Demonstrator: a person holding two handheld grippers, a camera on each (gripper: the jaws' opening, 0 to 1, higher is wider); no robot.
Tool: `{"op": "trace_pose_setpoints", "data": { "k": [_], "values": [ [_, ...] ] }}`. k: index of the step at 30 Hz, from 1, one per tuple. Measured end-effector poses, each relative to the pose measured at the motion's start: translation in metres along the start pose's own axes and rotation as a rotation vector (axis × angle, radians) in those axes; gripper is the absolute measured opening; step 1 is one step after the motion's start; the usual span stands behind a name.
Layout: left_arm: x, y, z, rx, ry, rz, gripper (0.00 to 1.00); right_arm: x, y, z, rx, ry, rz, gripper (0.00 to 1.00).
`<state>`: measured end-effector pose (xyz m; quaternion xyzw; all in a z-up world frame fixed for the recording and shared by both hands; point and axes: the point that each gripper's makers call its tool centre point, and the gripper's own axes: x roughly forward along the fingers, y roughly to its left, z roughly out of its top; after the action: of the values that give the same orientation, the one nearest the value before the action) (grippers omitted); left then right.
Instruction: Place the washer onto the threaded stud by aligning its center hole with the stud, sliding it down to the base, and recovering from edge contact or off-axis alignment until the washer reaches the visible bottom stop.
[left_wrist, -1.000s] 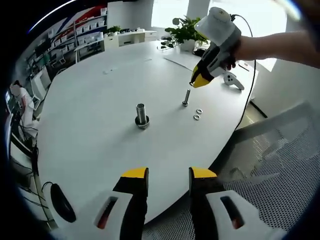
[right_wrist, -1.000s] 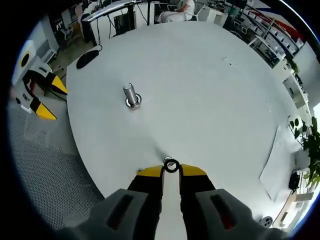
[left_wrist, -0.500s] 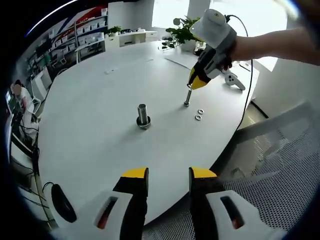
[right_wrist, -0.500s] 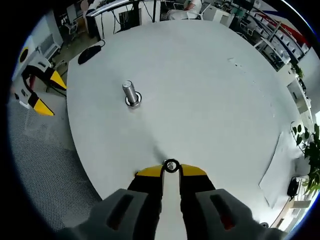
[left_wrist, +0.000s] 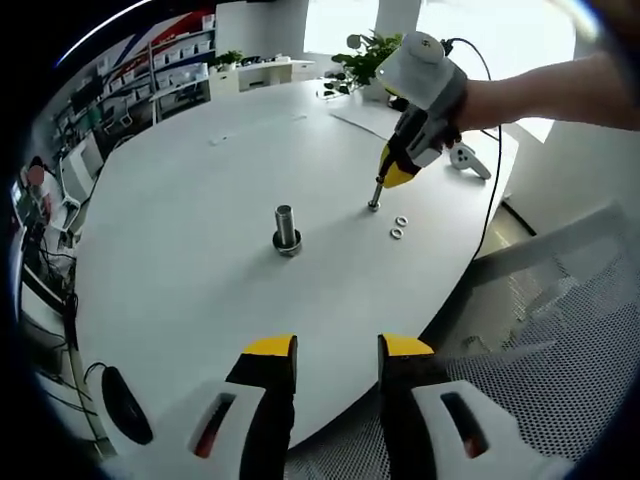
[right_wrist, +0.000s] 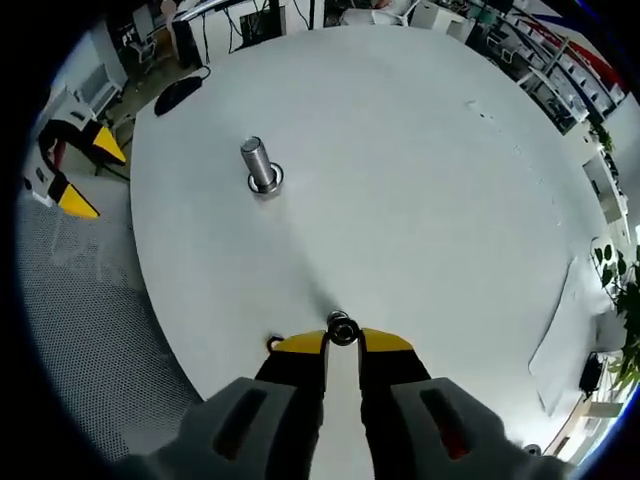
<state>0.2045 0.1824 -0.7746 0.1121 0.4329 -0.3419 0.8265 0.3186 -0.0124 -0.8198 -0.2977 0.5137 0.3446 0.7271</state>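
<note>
Gripper on the right (right_wrist: 342, 340), yellow-tipped and grey-bodied, has its jaws drawn narrow on a small metal ring washer (right_wrist: 342, 329), pinching the rim so the centre hole stays free to take a stud; in the left gripper view it (left_wrist: 393, 176) hangs right over the thin upright threaded stud (left_wrist: 373, 199), tip apparently touching the stud's top, which suggests the hole is being lined up and the washer is not yet at the base; the left gripper (left_wrist: 335, 350) waits with jaws parted and empty beyond the near edge of the large round white worktop (left_wrist: 190, 290), out of the way; a thicker grey stud on a flanged base (left_wrist: 286, 230) stands mid-worktop, untouched; two spare small metal washers (left_wrist: 398, 227) lie just beside the thin stud, presumably within reach for later.
</note>
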Motion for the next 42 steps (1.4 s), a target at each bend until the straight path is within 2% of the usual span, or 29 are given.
{"op": "trace_pose_setpoints", "data": {
  "k": [13, 25, 29, 32, 42],
  "values": [
    [0.000, 0.001, -0.002, 0.000, 0.007, 0.005, 0.31, 0.025, 0.002, -0.013, 0.012, 0.043, 0.022, 0.14],
    [0.000, 0.003, -0.003, -0.006, 0.007, 0.012, 0.31, 0.036, 0.003, -0.020, 0.021, 0.072, 0.033, 0.14],
    [0.000, 0.002, -0.003, -0.002, 0.010, 0.012, 0.31, 0.037, 0.003, -0.021, 0.031, 0.070, 0.032, 0.16],
    [0.000, 0.003, -0.003, -0.002, 0.010, 0.014, 0.31, 0.036, 0.004, -0.023, 0.041, 0.074, 0.032, 0.22],
    [-0.001, 0.003, -0.001, -0.002, 0.004, 0.012, 0.31, 0.021, 0.003, -0.039, 0.059, 0.079, 0.024, 0.22]
  ]
}}
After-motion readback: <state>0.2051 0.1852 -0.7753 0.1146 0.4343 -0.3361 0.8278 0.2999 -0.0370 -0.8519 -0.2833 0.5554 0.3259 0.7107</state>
